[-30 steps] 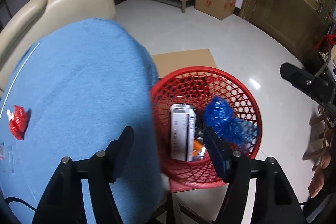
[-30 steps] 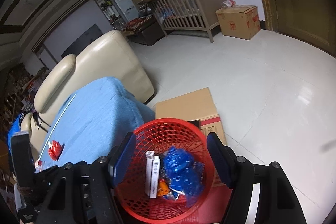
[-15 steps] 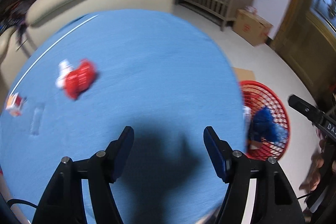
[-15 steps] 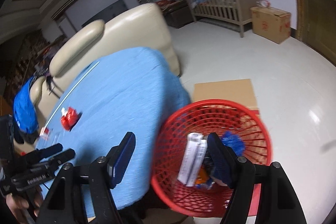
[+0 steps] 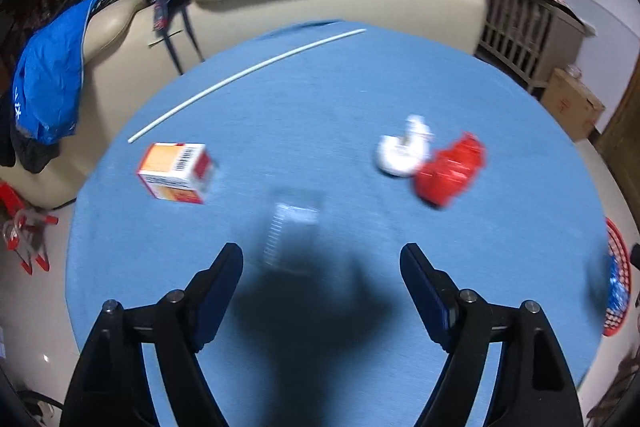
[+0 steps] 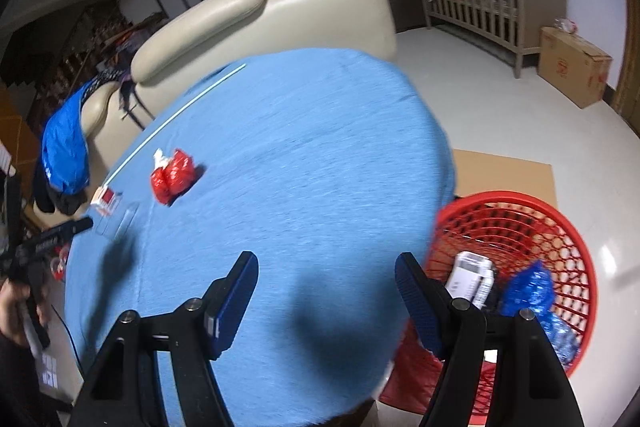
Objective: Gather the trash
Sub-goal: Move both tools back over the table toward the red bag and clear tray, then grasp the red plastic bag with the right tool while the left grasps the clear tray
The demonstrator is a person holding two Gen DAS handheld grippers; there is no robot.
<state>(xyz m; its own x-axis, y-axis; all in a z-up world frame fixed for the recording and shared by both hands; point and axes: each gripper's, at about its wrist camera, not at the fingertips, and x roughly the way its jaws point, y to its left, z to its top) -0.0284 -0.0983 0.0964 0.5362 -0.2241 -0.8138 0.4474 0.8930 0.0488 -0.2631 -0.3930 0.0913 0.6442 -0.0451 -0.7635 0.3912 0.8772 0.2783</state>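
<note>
Swinging from red basket (image 6: pixel 516 211) to table, left gripper (image 5: pixel 322 291) opening wider, empty

Left gripper (image 5: pixel 322 269): matte black forked arms, dark blue ribbed pads inside each finger, round silver screw heads at the joints. Right gripper (image 6: pixel 326 277): same build, black arms, blue pads, silver screws. Pale lettering runs along the left gripper's black body, too blurred to read.

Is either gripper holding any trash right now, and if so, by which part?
Nothing is held. The left gripper, whose jaws have just been opening, and the right gripper both stand open and empty above the blue tablecloth.
</note>
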